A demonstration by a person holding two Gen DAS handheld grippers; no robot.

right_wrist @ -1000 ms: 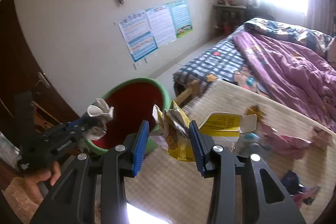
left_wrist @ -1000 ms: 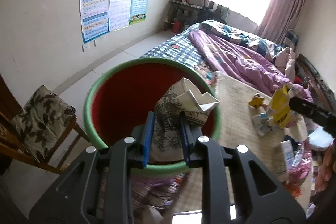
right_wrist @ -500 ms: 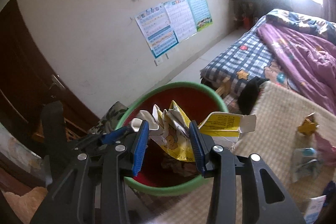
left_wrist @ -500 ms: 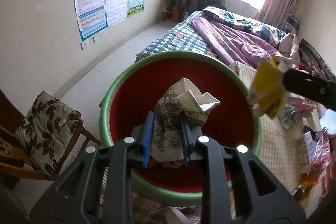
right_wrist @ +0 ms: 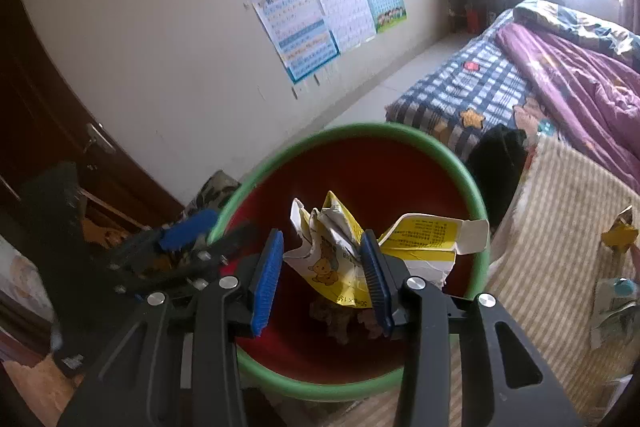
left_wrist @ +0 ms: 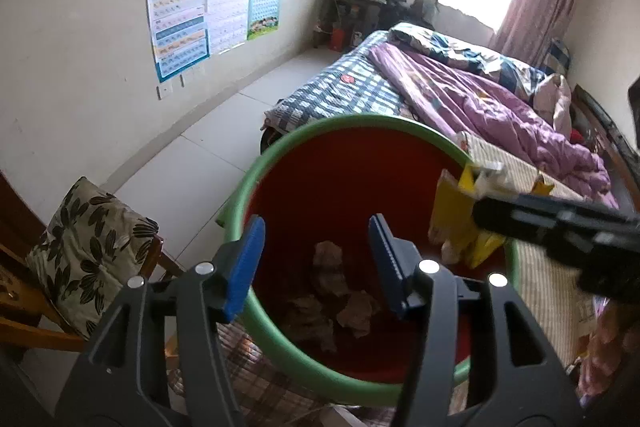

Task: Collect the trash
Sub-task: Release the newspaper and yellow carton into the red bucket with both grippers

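A red bucket with a green rim (left_wrist: 276, 155) (right_wrist: 476, 203) stands in front of both grippers. My left gripper (left_wrist: 316, 263) is open and empty above its mouth. Crumpled paper wads (left_wrist: 332, 287) lie at the bucket's bottom. My right gripper (right_wrist: 322, 275) is over the bucket with a torn yellow-and-white carton (right_wrist: 340, 259) between its fingers; the right pad touches the carton, and a gap shows at the left pad. The carton also shows in the left wrist view (left_wrist: 460, 223) at the bucket's right rim, under the right gripper's black arm (left_wrist: 560, 223).
A bed with a purple quilt (left_wrist: 480, 99) and a checked blanket (right_wrist: 472, 83) lies behind the bucket. A straw mat (right_wrist: 560, 211) holds more litter (right_wrist: 616, 303). A cushioned wooden chair (left_wrist: 88, 251) stands on the left. A dark door (right_wrist: 44, 107) is at far left.
My left gripper has opened and dropped the patterned crumpled paper into the bucket. My right gripper has carried the yellow carton over the bucket and its fingers have spread a little.
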